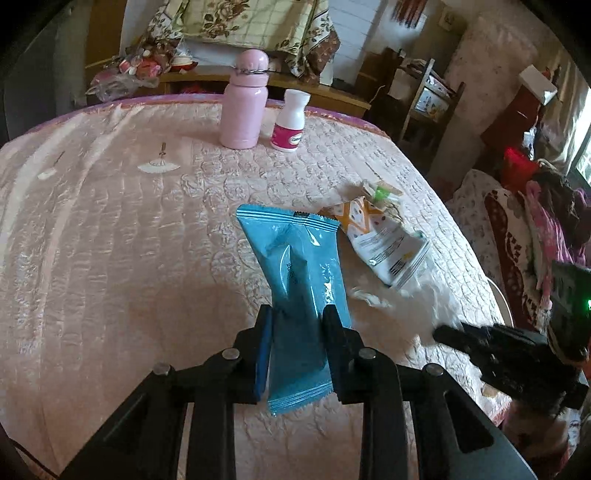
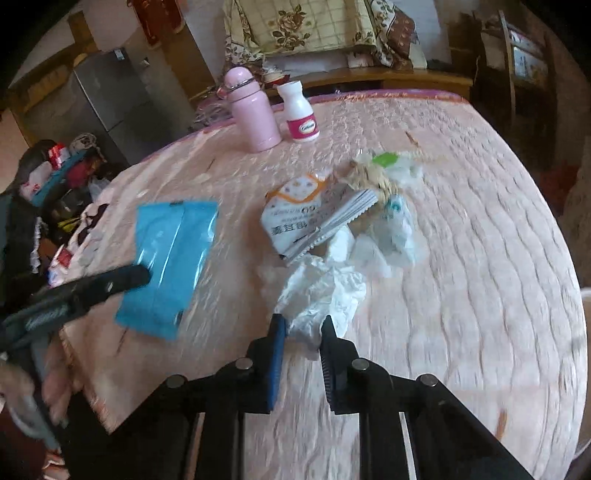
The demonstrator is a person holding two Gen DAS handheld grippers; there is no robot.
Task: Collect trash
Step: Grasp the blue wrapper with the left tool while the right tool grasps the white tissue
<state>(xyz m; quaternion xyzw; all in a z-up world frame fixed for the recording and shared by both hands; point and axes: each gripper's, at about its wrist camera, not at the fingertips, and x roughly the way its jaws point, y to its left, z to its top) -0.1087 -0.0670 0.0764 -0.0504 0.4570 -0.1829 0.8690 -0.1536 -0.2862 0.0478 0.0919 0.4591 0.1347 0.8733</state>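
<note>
- Across the pink quilted bedspread, the trash lies in a loose heap towards the right of the left wrist view: a white and orange wrapper, a small clump of scraps with a green bit behind it, and a crumpled white tissue.
- From the left wrist camera the tissue is only a blurred white smear, and the right gripper shows there as a dark, smeared shape at the right edge.
- The right wrist picture is smeared with motion; print on the wrapper cannot be read, and the scraps cannot be told apart.
- The left gripper pinches a blue wrapper between its pads; the wrapper's lower end hangs below the fingers, its upper end sticks up past them.
- The right gripper's fingers are drawn in on the near edge of the tissue, which sits between the pads; the heap lies just beyond.
- A pink bottle and a white bottle with a pink label stand upright side by side near the far edge of the bed.
- Beyond the bed: floral bedding stacked on a wooden ledge, a grey fridge, a wooden chair, and heaped clothes cut off by the frame edges.
- A hand shows blurred at the lower left of the right wrist view.
</note>
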